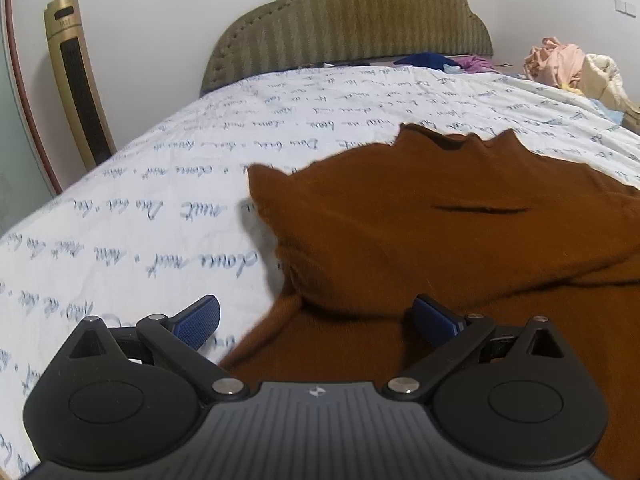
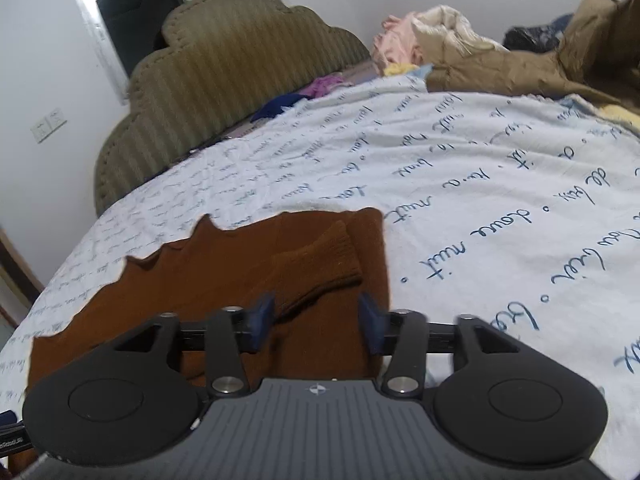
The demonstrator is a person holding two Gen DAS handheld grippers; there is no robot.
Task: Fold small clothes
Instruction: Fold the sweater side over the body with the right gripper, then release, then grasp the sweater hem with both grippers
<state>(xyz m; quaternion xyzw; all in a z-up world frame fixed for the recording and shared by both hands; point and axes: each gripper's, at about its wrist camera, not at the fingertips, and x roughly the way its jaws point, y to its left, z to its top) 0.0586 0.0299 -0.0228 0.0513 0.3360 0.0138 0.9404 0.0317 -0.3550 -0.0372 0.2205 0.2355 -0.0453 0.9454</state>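
Note:
A small brown knit sweater (image 1: 420, 216) lies on the white bedsheet with blue script (image 1: 160, 200). In the left wrist view a sleeve is folded over its body and the scalloped hem points toward the headboard. My left gripper (image 1: 316, 320) is open, just above the sweater's near left edge, holding nothing. In the right wrist view the sweater (image 2: 224, 272) lies with a ribbed cuff (image 2: 332, 252) folded across it. My right gripper (image 2: 316, 320) is open, its fingers either side of the folded sleeve, not closed on it.
An olive padded headboard (image 1: 352, 24) stands at the far end. A pile of clothes (image 2: 432, 36) and a tan cover (image 2: 540, 60) lie at the far right. Dark blue and purple garments (image 1: 440, 60) lie by the headboard. A gold tower fan (image 1: 76, 80) stands left.

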